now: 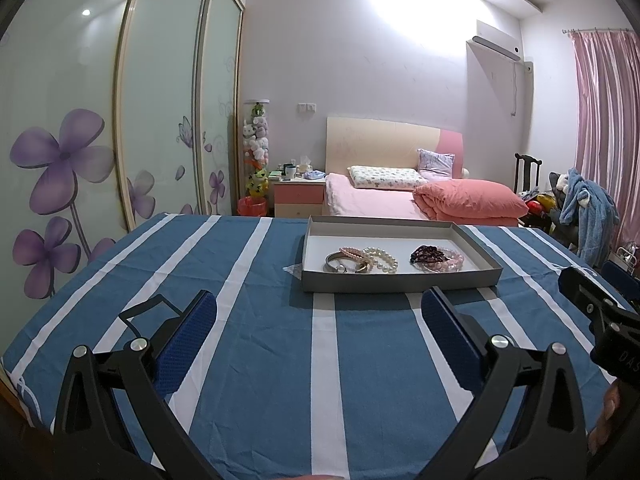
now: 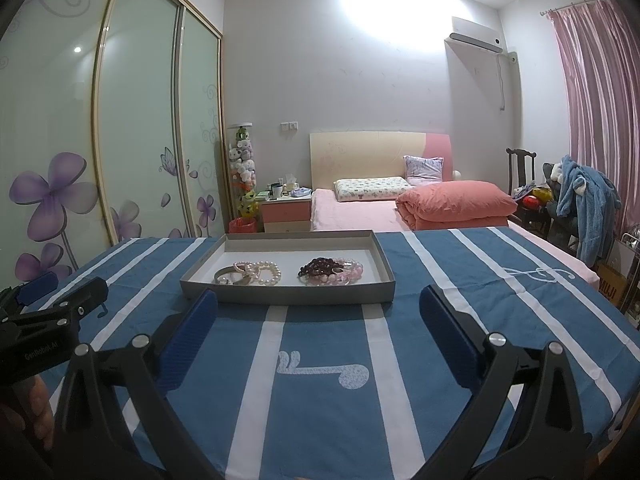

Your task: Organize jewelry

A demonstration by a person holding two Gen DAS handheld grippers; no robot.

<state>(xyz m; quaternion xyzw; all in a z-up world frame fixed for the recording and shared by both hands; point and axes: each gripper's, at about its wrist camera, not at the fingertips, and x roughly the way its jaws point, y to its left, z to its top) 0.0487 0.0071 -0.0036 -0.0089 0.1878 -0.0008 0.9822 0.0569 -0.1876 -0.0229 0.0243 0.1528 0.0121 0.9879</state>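
A shallow grey tray [image 1: 400, 280] [image 2: 288, 294] stands on the blue striped cloth. It holds a silver bangle [image 1: 338, 261] [image 2: 225, 274], a white pearl bracelet [image 1: 382, 259] [image 2: 269, 271], a dark red bead bracelet [image 1: 426, 254] [image 2: 320, 266] and pink bead bracelets [image 1: 450, 262] [image 2: 348, 274]. My left gripper [image 1: 320, 308] is open and empty, just short of the tray's near wall. My right gripper [image 2: 318, 304] is open and empty at the tray's near wall. Each gripper also shows in the other's view: the right [image 1: 592, 308], the left [image 2: 60, 304].
The table under the blue and white striped cloth [image 1: 240, 340] [image 2: 480, 300] ends at its far edge behind the tray. Beyond it stand a pink bed [image 1: 420, 200], a nightstand [image 1: 298, 198], a sliding wardrobe [image 1: 100, 140] and a chair with clothes [image 2: 576, 204].
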